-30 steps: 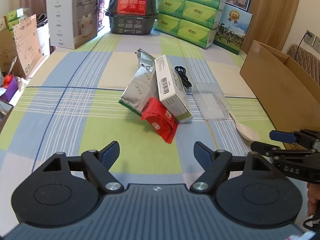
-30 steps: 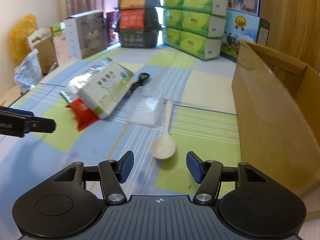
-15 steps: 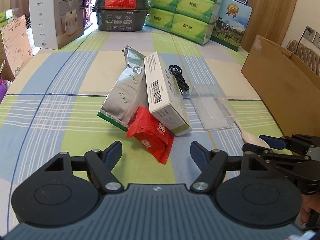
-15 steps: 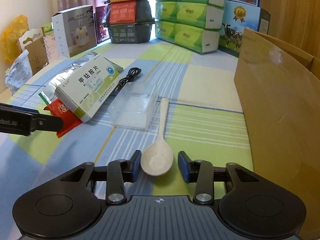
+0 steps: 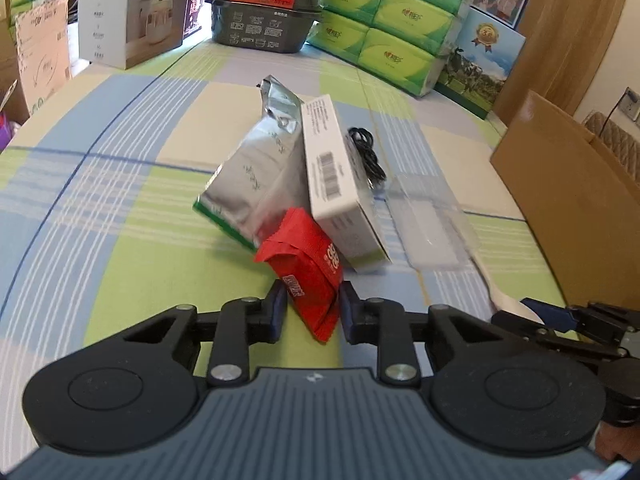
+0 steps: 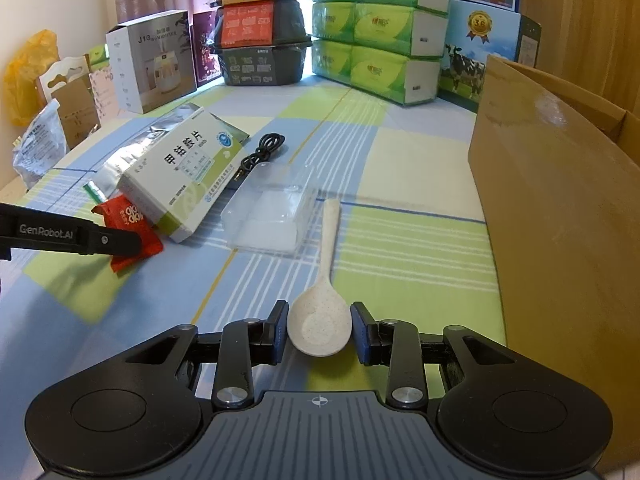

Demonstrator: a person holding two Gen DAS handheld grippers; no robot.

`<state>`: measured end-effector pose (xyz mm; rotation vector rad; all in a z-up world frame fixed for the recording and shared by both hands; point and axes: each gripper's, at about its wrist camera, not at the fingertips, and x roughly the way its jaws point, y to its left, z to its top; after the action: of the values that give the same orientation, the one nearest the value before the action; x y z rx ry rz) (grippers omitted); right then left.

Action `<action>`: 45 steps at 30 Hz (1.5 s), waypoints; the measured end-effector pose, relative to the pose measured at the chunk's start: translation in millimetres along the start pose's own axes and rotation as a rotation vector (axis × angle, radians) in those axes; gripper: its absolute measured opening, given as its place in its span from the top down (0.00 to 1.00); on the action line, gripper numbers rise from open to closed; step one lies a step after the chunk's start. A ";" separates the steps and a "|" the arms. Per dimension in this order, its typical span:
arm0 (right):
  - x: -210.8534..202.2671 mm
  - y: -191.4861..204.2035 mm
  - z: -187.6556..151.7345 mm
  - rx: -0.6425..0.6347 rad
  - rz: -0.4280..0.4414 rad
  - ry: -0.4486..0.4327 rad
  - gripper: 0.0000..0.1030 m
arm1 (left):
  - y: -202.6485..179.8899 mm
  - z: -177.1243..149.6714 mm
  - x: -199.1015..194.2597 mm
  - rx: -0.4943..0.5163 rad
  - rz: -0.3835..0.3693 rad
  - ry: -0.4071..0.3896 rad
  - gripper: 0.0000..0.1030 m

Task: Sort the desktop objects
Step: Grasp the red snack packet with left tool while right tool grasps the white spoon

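Now, both hand-held grippers sit low over the checked surface [image 6: 400,152], each straddling its own target. Left hand-held gripper [image 5: 313,308]: jaws partly closed around the near end of the red snack packet [image 5: 306,280], pads at or just beside its sides; firm contact cannot be told. The packet's long axis runs away from the gripper toward the pile, its far end tucked against the silver foil bag [image 5: 256,176] and the white medicine box [image 5: 340,188].

Right hand-held gripper [image 6: 319,330]: jaws narrowed on either side of the bowl of the pale spoon [image 6: 322,320], small gaps visible both sides, so not yet gripping. The spoon's handle points straight ahead, ending beside the clear plastic tray [image 6: 272,216]. The cardboard box [image 6: 560,208] stands just right of it, nearer the right arm.

Judgement: closing across each item's short axis is what remains.
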<state>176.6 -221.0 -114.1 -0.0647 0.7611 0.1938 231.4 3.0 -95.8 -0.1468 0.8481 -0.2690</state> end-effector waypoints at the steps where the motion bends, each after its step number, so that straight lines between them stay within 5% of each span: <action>1: -5.0 0.5 -3.2 0.000 0.003 0.002 0.71 | -1.5 -4.3 -4.8 -0.003 -0.007 0.009 0.78; 12: -73.6 9.8 -54.2 0.028 0.002 0.024 0.71 | -36.4 -77.5 -67.7 0.074 -0.079 0.111 0.79; 20: -84.2 9.1 -71.6 0.040 -0.014 0.036 0.71 | -32.1 -75.8 -73.9 0.111 -0.026 0.103 0.77; 30: -82.4 10.7 -72.7 0.034 -0.021 0.024 0.69 | -47.7 -64.4 -54.1 0.170 -0.006 0.083 0.52; 42: -84.1 7.7 -74.3 0.051 -0.028 0.009 0.69 | -56.6 -73.9 -49.9 0.286 -0.013 0.072 0.63; 45: -83.3 7.8 -73.8 0.051 -0.029 0.006 0.69 | -54.3 -73.1 -50.8 0.290 -0.003 0.071 0.74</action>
<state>66.0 -235.4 -109.9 -0.0281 0.7698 0.1467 134.6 -35.6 -94.3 0.1331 0.8695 -0.3989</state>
